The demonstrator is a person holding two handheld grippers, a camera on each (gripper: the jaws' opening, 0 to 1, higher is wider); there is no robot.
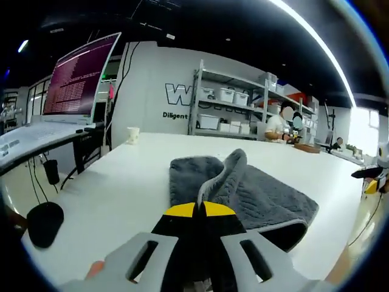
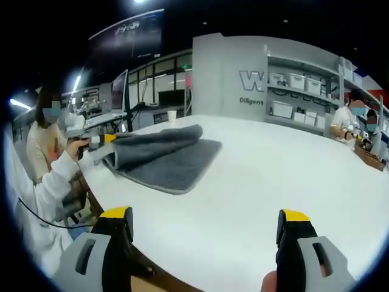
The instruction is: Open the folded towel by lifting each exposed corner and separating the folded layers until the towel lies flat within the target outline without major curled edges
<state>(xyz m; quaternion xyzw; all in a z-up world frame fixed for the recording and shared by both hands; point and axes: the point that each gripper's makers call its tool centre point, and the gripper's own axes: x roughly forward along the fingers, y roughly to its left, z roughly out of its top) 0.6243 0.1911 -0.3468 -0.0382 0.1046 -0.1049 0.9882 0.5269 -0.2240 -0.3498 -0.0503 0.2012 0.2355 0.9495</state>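
Since the left tongs [image 1: 199,210] are clamped on a corner of the grey towel [image 1: 255,194], that top layer stands up in a ridge, ready to peel back off the lower layer. Towel sits on the white desk [image 1: 121,182], partly folded; no outline I can make out. Right tongs [image 2: 203,234] hang wide apart over bare desk, well clear of the towel, probably free to take the next corner

A long white counter [image 1: 152,176] runs across the middle of the frame. Behind it, a grey wall [image 1: 152,85] with large lettering, and metal shelving [image 1: 231,103] holding white bins at upper right. A monitor [image 1: 82,76] glows upper left; a ceiling light strip [image 1: 316,45] crosses the upper right.
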